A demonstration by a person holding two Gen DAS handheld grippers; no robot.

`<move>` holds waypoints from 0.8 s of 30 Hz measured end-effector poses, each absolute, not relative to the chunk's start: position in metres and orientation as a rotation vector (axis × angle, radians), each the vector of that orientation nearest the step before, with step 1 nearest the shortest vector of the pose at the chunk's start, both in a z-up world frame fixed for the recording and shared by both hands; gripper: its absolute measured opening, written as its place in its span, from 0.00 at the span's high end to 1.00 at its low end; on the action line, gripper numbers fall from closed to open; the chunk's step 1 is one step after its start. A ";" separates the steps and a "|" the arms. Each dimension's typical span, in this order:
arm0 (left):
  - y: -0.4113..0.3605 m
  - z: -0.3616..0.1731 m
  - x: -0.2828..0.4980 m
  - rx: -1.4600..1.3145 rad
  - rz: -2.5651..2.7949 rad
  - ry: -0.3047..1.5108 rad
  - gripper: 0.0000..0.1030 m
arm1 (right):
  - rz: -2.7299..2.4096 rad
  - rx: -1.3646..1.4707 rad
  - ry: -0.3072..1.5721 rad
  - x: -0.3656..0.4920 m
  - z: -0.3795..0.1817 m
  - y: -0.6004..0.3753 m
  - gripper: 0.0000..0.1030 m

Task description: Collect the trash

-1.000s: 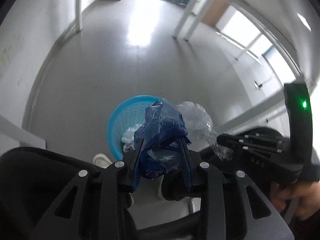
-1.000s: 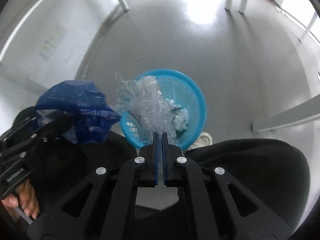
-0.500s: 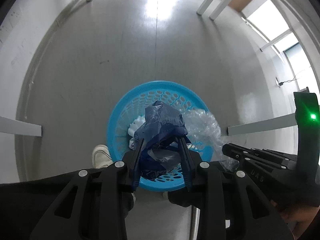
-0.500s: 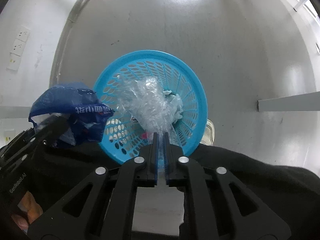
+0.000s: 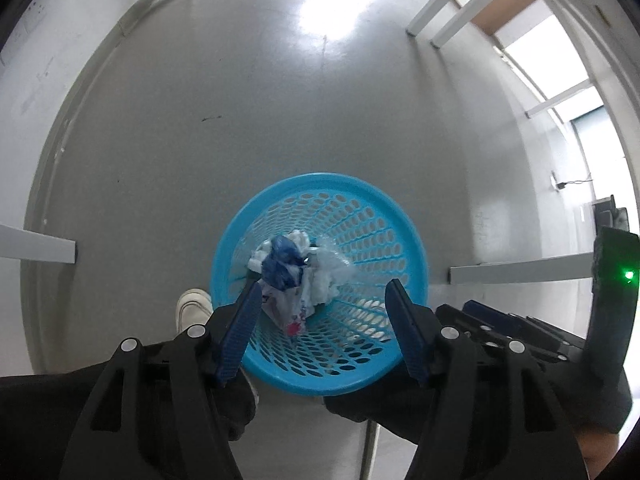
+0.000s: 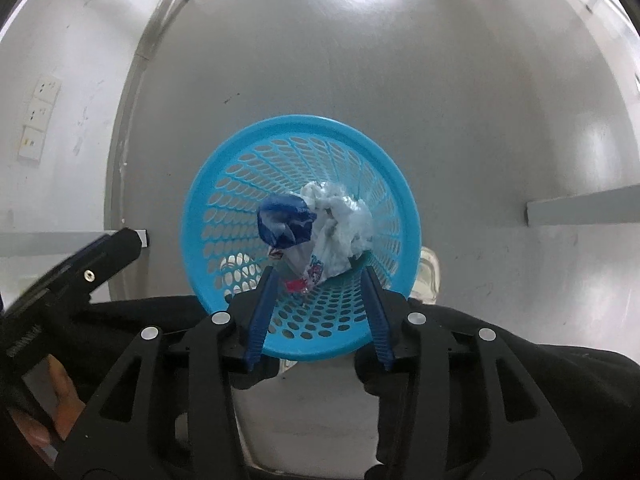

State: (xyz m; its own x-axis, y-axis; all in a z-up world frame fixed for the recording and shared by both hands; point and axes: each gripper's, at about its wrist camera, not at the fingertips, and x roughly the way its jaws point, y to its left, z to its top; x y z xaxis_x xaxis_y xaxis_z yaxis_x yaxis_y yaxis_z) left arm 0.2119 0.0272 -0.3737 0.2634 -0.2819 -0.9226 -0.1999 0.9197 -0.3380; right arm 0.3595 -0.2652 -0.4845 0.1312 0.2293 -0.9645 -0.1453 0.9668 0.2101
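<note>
done: blue bag and clear wrap lie at the bottom of the basket | left gripper and right gripper: jaws just opened, nothing between them | left: no more trash visible on the floor

Bare office-type rm, grey floor, white table legs, wall sockets

Both grippers, left gripper and right gripper, are black frames with silver screws and ribbed blue pads; black trousers and a white shoe at 8 o'clock.
</note>
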 end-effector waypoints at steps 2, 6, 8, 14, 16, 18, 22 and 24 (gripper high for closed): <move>0.024 -0.359 0.204 -0.398 -0.068 1.311 0.33 | 0.285 0.045 1.387 0.353 -0.474 -0.263 0.55; 0.014 -0.327 0.180 -0.249 -0.099 1.256 0.25 | 0.324 -0.007 1.317 0.331 -0.444 -0.264 0.46; 0.014 -0.316 0.170 -0.242 -0.105 1.253 0.24 | 0.329 -0.011 1.292 0.323 -0.432 -0.269 0.43; 0.012 -0.287 0.130 -0.210 -0.111 1.225 0.14 | 0.371 -0.024 1.209 0.286 -0.393 -0.282 0.27; 0.010 -0.278 0.113 -0.215 -0.123 1.197 0.10 | 0.395 -0.048 1.184 0.270 -0.382 -0.284 0.19; 0.011 -0.272 0.100 -0.239 -0.140 1.170 0.07 | 0.406 -0.067 1.171 0.256 -0.374 -0.284 0.15; 0.018 -0.265 0.078 -0.271 -0.127 1.134 0.06 | 0.446 -0.068 1.157 0.232 -0.361 -0.286 0.09; 0.018 -0.264 0.071 -0.248 -0.124 1.128 0.06 | 0.472 -0.065 1.148 0.220 -0.355 -0.287 0.09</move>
State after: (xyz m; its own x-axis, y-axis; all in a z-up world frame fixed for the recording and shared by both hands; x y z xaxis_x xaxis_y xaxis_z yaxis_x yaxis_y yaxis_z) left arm 0.0706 0.0185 -0.2640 0.4252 -0.2225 -0.8773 -0.0270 0.9658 -0.2580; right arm 0.2196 -0.2871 -0.3553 0.3241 0.3266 -0.8879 -0.3924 0.9004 0.1879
